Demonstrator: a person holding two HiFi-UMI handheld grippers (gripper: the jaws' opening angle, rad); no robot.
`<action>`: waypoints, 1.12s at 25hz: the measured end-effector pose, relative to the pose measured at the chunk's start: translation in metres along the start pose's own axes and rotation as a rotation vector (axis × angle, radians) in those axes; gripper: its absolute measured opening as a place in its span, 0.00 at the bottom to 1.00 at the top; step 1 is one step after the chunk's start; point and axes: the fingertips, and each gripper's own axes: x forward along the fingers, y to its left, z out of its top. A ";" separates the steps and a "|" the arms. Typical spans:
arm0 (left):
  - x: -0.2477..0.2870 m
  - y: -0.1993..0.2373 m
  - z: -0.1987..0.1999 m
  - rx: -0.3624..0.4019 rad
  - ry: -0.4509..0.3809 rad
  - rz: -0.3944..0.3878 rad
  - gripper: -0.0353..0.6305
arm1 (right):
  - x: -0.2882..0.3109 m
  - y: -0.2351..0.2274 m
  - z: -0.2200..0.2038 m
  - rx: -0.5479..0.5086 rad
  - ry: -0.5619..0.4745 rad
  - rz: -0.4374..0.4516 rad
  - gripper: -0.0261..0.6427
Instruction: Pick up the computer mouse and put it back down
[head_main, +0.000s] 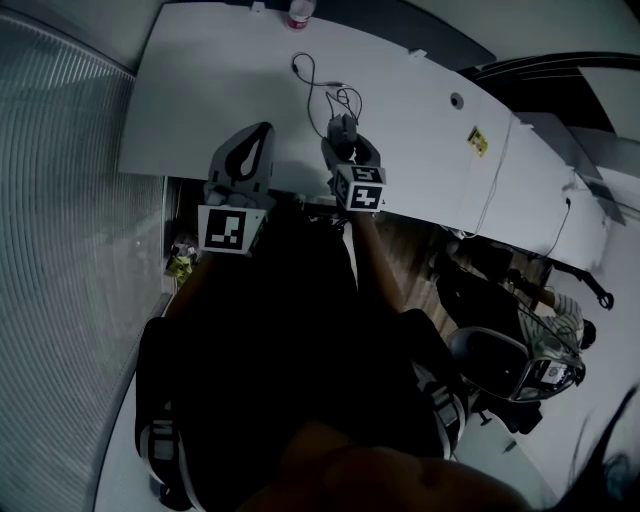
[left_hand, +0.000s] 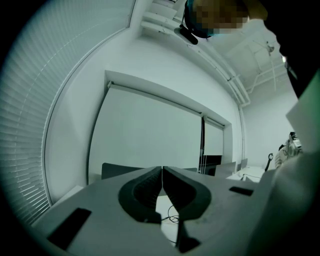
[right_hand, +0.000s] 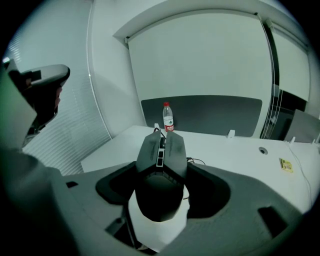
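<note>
Left hand-held gripper closed; right hand-held gripper clamps mouse.

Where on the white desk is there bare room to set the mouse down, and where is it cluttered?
Bare desk spreads left of the cable, ahead of the shut left gripper, and between the mouse in the right gripper and the round grommet. Crowded: the cable loops just beyond the mouse, and the bottle at the far edge.

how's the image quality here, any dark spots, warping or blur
Head view: dim, the person's torso nearly black against the bright white desk, whose edges bow. Left gripper view: round black vignette, blinds bent into arcs. Right gripper view: same fisheye, computer mouse in the right tool sharp.
</note>
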 end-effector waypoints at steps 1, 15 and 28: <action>0.002 -0.001 -0.001 -0.003 0.003 0.000 0.06 | -0.002 -0.001 0.003 0.002 -0.013 0.003 0.47; 0.012 -0.005 -0.004 0.001 0.010 -0.013 0.06 | -0.035 -0.002 0.042 0.049 -0.130 0.010 0.47; 0.013 -0.006 -0.003 0.007 0.002 -0.014 0.06 | -0.085 0.016 0.088 0.051 -0.303 0.031 0.47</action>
